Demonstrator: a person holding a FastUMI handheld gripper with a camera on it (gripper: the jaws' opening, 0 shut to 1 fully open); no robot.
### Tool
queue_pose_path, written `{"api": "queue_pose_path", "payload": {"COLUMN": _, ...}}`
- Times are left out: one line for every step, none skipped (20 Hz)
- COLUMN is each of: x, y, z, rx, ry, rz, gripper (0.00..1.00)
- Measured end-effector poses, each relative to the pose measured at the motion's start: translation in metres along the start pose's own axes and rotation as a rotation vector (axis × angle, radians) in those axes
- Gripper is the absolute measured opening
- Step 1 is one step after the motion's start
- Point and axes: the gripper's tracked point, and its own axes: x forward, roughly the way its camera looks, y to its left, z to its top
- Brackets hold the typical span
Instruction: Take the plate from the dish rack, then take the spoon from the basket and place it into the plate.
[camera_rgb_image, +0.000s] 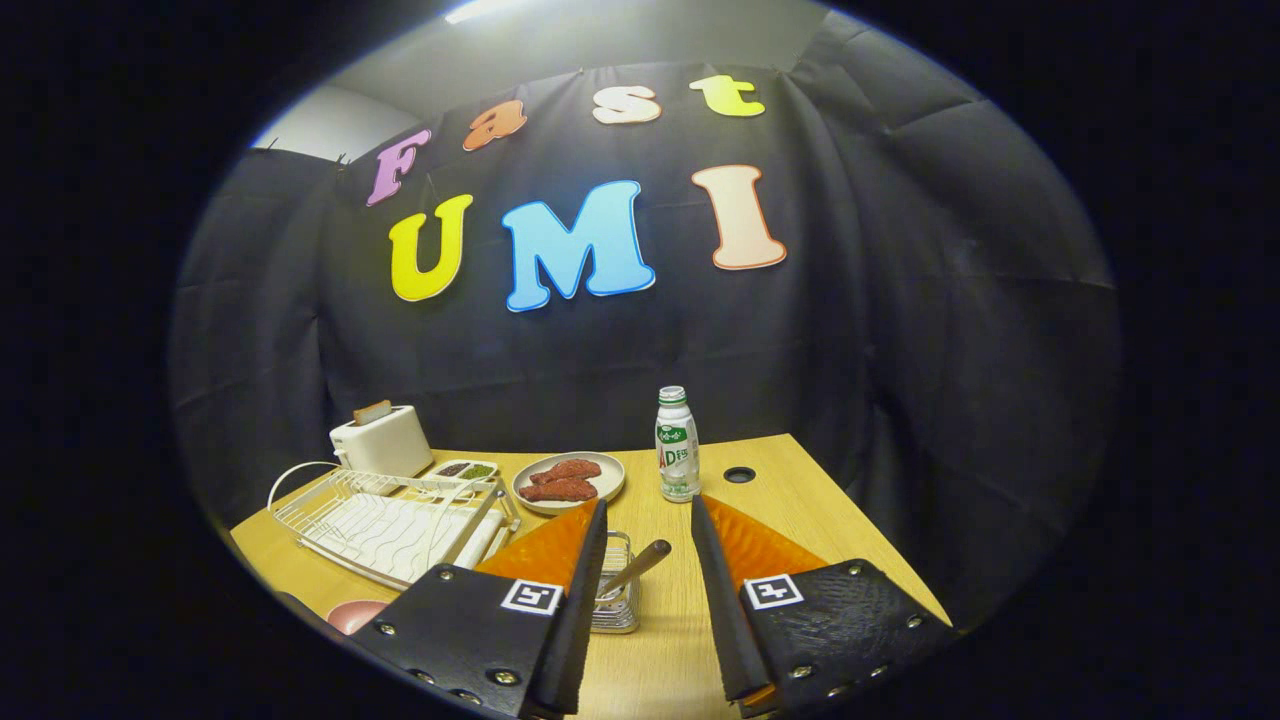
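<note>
A wooden table (690, 640) is seen spread beneath and ahead of the gripper (648, 520), whose fingers are held wide apart with nothing gripped. A white dish rack (385, 525) is found ahead to the left of the fingers, with a toaster (382, 440) beyond it. A pink plate (352, 614) is partly seen beside the left finger. A wire basket (615, 595) is set between the fingers against the left one, and the spoon (638, 567) is seen leaning out of it. A bottle (677, 447) is stood just beyond the fingertips.
</note>
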Motion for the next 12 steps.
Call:
{"api": "queue_pose_path", "payload": {"x": 0.007, "y": -0.002, "z": -0.005, "rx": 0.014, "ry": 0.006, "rz": 0.002, "gripper": 0.52}}
{"api": "queue_pose_path", "payload": {"x": 0.012, "y": -0.004, "z": -0.009, "rx": 0.018, "ry": 0.012, "rz": 0.003, "gripper": 0.52}}
{"api": "queue_pose_path", "payload": {"x": 0.017, "y": -0.006, "z": -0.013, "rx": 0.022, "ry": 0.017, "rz": 0.004, "gripper": 0.52}}
{"api": "queue_pose_path", "payload": {"x": 0.023, "y": -0.006, "z": -0.017, "rx": 0.025, "ry": 0.024, "rz": 0.009, "gripper": 0.52}}
{"api": "queue_pose_path", "payload": {"x": 0.028, "y": -0.006, "z": -0.02, "rx": 0.03, "ry": 0.025, "rz": 0.01, "gripper": 0.52}}
{"api": "queue_pose_path", "payload": {"x": 0.035, "y": -0.005, "z": -0.022, "rx": 0.035, "ry": 0.028, "rz": 0.014, "gripper": 0.52}}
{"api": "queue_pose_path", "payload": {"x": 0.04, "y": -0.004, "z": -0.026, "rx": 0.039, "ry": 0.033, "rz": 0.016, "gripper": 0.52}}
{"api": "queue_pose_path", "payload": {"x": 0.044, "y": -0.003, "z": -0.028, "rx": 0.04, "ry": 0.037, "rz": 0.019, "gripper": 0.52}}
{"api": "queue_pose_path", "payload": {"x": 0.047, "y": -0.003, "z": -0.03, "rx": 0.034, "ry": 0.037, "rz": 0.021, "gripper": 0.52}}
{"api": "queue_pose_path", "payload": {"x": 0.051, "y": -0.003, "z": -0.03, "rx": 0.027, "ry": 0.035, "rz": 0.021, "gripper": 0.52}}
{"api": "queue_pose_path", "payload": {"x": 0.053, "y": -0.004, "z": -0.03, "rx": 0.022, "ry": 0.035, "rz": 0.018, "gripper": 0.52}}
{"api": "queue_pose_path", "payload": {"x": 0.054, "y": -0.003, "z": -0.03, "rx": 0.02, "ry": 0.031, "rz": 0.022, "gripper": 0.52}}
